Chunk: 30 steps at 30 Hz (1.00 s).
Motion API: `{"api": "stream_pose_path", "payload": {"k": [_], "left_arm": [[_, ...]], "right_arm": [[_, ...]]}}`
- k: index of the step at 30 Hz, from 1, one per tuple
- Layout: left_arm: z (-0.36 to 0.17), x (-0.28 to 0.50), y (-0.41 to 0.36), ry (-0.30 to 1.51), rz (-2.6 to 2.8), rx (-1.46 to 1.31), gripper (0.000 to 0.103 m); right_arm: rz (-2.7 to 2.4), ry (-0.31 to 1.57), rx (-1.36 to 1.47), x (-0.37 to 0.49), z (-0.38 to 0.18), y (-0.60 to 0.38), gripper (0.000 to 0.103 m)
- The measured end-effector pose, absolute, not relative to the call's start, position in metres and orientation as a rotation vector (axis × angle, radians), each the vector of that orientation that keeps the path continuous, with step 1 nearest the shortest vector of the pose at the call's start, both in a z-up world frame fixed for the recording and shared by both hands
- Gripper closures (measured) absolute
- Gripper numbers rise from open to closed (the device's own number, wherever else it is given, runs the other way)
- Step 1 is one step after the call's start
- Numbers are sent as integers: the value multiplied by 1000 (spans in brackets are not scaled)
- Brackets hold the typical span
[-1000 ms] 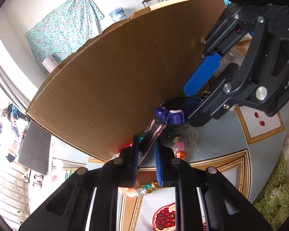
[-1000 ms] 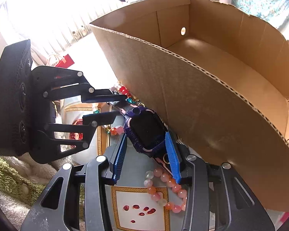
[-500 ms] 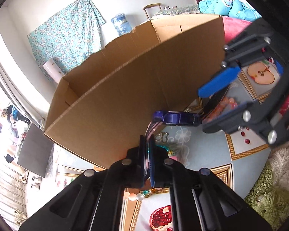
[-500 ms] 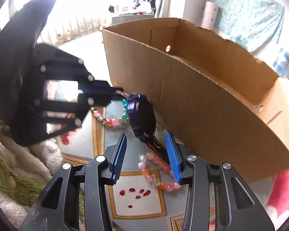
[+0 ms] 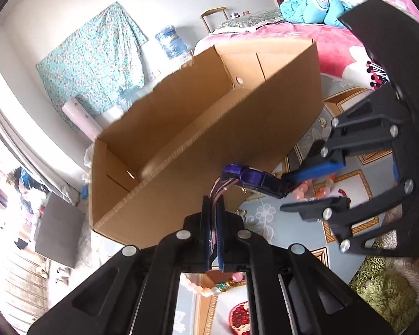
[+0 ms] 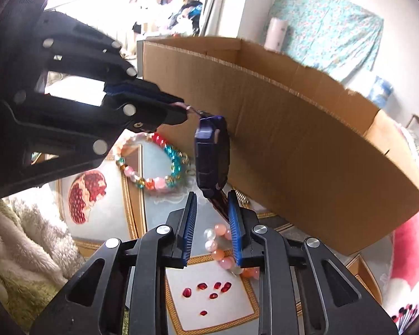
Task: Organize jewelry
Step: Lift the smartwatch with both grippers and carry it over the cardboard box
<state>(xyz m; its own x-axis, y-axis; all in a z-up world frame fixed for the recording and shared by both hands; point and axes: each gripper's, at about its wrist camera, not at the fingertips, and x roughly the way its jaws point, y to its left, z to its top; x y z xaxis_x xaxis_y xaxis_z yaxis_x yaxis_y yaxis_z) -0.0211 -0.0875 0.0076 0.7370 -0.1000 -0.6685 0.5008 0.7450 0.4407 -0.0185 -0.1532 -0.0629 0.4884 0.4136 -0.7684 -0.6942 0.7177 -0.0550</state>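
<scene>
A purple watch hangs in the air in front of the cardboard box. My left gripper is shut on its pink strap and holds it up; the watch body sticks out to the right. My right gripper is open, its blue pads either side of the lower strap without clamping it. In the left wrist view the right gripper is at the right, level with the watch. A multicoloured bead bracelet and a pink bead bracelet lie on the patterned mat below.
The open box stands just behind the watch, its inside bare. The mat shows pomegranate prints. A fluffy green and white rug lies at the left. A pink bed is beyond the box.
The left gripper closed on the strap and lifted the watch off the mat. The right gripper let go of the watch body and now sits open under it.
</scene>
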Motion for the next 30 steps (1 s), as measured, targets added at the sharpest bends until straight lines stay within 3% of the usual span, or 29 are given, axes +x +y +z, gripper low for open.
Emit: {"api": "stream_pose_path", "payload": {"k": [17, 18, 20, 23, 30], "left_arm": [[43, -19, -121, 665, -302, 822, 99], [44, -18, -121, 671, -294, 826, 99], [47, -17, -122, 674, -280, 830, 99], [52, -23, -120, 658, -267, 820, 99], [96, -45, -94, 544, -335, 680, 99]], "right_arm": [[625, 702, -214, -25, -35, -202, 75], [627, 703, -206, -20, -34, -200, 79], [641, 705, -186, -18, -34, -203, 97], [643, 688, -166, -21, -25, -207, 102], [601, 591, -231, -34, 23, -198, 102]]}}
